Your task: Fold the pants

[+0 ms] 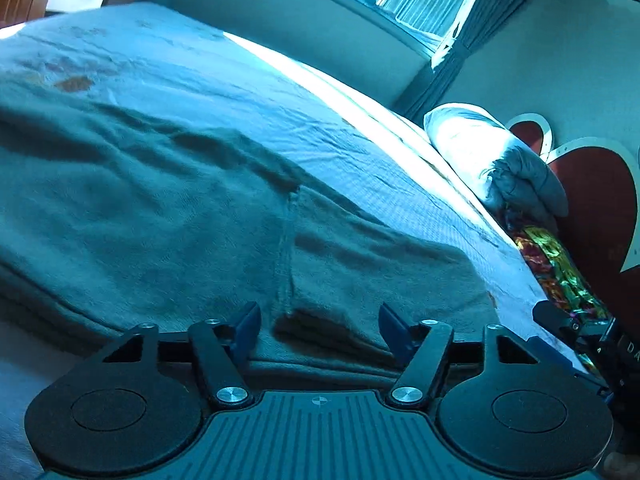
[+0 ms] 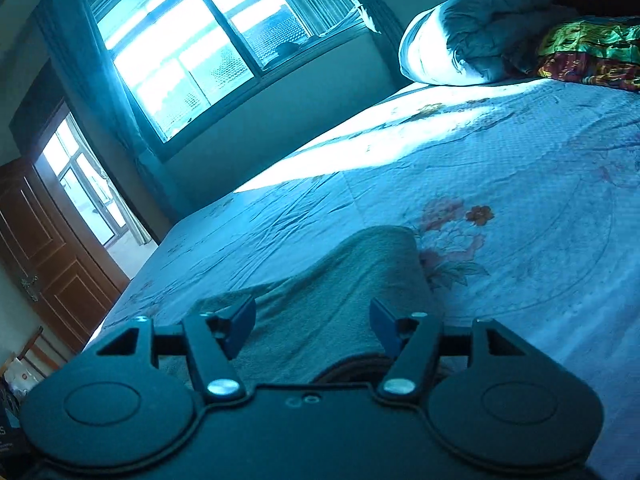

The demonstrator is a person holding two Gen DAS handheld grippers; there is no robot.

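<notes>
Both grippers — left [image 1: 320,326], right [image 2: 313,326] — fingers spread, empty, over grey pants [image 1: 168,216] — no legible writing.

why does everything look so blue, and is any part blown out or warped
Both wrist views carry a strong blue-teal cast. Left wrist view: a sunlit strip along the far edge of the bed is blown out white, and the pants look soft and smeared. Right wrist view: the window panes are overexposed, and the fisheye bends its frame and the door.
</notes>
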